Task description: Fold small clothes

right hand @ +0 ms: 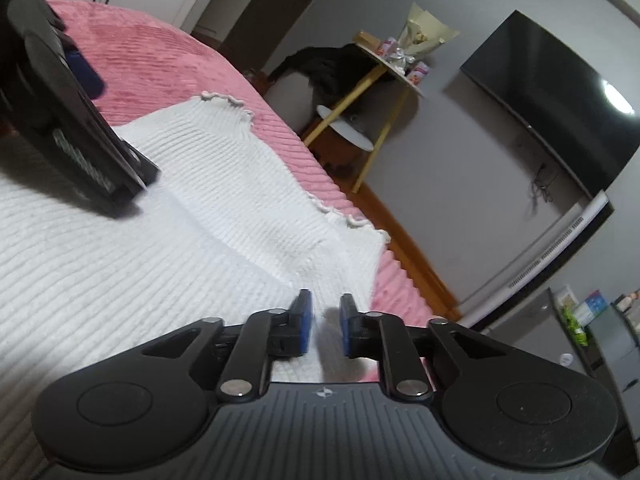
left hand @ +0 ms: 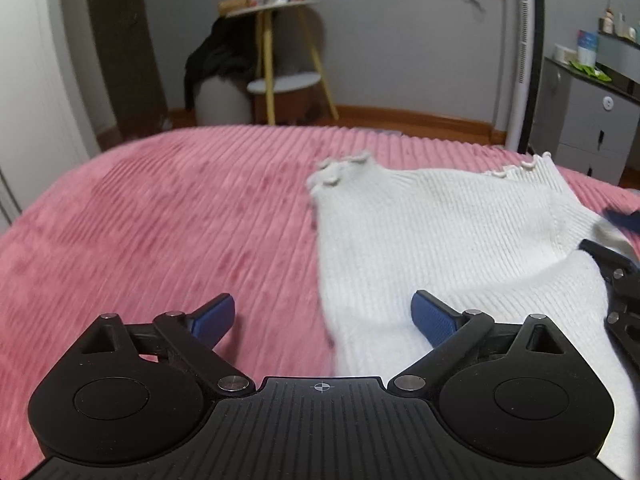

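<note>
White ribbed knit garment (left hand: 448,240) is what you have on the pink ribbed bedspread (left hand: 160,216), lying flat toward its right half in your left wrist view. It is a single piece, cream-white, with fine vertical ribbing and a ruffled lettuce trim showing at two edges: one frilled end (left hand: 340,168) on the left and another (left hand: 524,168) farther right. A soft fold line crosses the fabric near you, where one layer lies over another. Next in size, your two grippers. Your left gripper (left hand: 324,316) hovers low over the near edge of the knit with its jaws spread wide; one blue pad (left hand: 432,320) sits over the white fabric and the other over the bedspread, with nothing between them. Your right gripper (right hand: 324,320) has its jaws drawn close with a narrow gap; white fabric shows in that gap, but you cannot tell from these views whether it is pinched. Beyond the bed stands one small round side table (left hand: 276,52) with yellow legs and two tiers.
</note>
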Demonstrator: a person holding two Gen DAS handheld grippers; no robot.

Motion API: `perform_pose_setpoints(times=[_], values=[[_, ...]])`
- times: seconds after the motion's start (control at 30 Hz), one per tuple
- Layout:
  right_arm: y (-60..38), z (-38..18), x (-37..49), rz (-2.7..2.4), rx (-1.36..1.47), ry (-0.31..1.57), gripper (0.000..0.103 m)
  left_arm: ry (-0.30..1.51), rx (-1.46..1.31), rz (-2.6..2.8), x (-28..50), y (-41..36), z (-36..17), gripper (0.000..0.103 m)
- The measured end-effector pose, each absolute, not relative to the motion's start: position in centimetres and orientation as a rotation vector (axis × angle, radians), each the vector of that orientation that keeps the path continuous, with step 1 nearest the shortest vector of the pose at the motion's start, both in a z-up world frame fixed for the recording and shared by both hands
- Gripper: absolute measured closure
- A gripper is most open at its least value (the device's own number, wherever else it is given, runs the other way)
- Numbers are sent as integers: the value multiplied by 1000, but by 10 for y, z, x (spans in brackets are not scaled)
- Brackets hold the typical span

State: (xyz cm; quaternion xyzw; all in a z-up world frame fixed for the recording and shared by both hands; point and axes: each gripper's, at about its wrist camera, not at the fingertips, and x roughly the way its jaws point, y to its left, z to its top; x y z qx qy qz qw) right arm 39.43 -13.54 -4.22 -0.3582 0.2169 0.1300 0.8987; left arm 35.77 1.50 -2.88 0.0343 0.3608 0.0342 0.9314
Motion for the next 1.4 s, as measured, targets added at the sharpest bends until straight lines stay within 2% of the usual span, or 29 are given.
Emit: perform_pose_setpoints(times=[0.03, 0.17, 0.23, 0.27, 0.3, 0.33, 0.37, 0.63, 0.8, 0.9, 1.03, 1.13, 1.4], values=[[-136, -40, 389, 227, -751, 436, 64, 743, 59, 72, 350, 17, -24, 4], [-152, -17, 357, 100, -616, 481, 49, 762, 5, 80, 309, 19, -4, 2], [-164, -5, 330, 63, -483, 520, 36, 775, -10, 78, 284, 15, 1, 1], [-169, -2, 315, 54, -433, 549, 35, 787, -5, 71, 273, 13, 3, 1], [-173, 1, 301, 48, -403, 574, 28, 790, -5, 74, 260, 11, 4, 1], [-177, 4, 285, 50, -371, 600, 10, 806, -4, 87, 250, 9, 6, 1], [-181, 5, 270, 64, -340, 643, 4, 833, 1, 87, 241, 7, 8, 1], [-189, 25, 206, 102, -154, 914, 4, 913, 42, 116, 183, -5, 33, 0], [-198, 58, 185, 101, 13, 917, 4, 915, -9, 114, 157, 8, 58, 0], [-187, 73, 183, 54, -36, 891, 4, 901, -4, 139, 150, 13, 70, 0], [-165, 78, 190, 91, -157, 989, 4, 908, -45, 143, 147, 18, 77, 0], [-157, 78, 188, 58, -208, 994, 4, 926, -49, 144, 145, 17, 80, 0], [-155, 90, 190, 38, -203, 1002, 4, 921, -74, 125, 141, 16, 88, 0]])
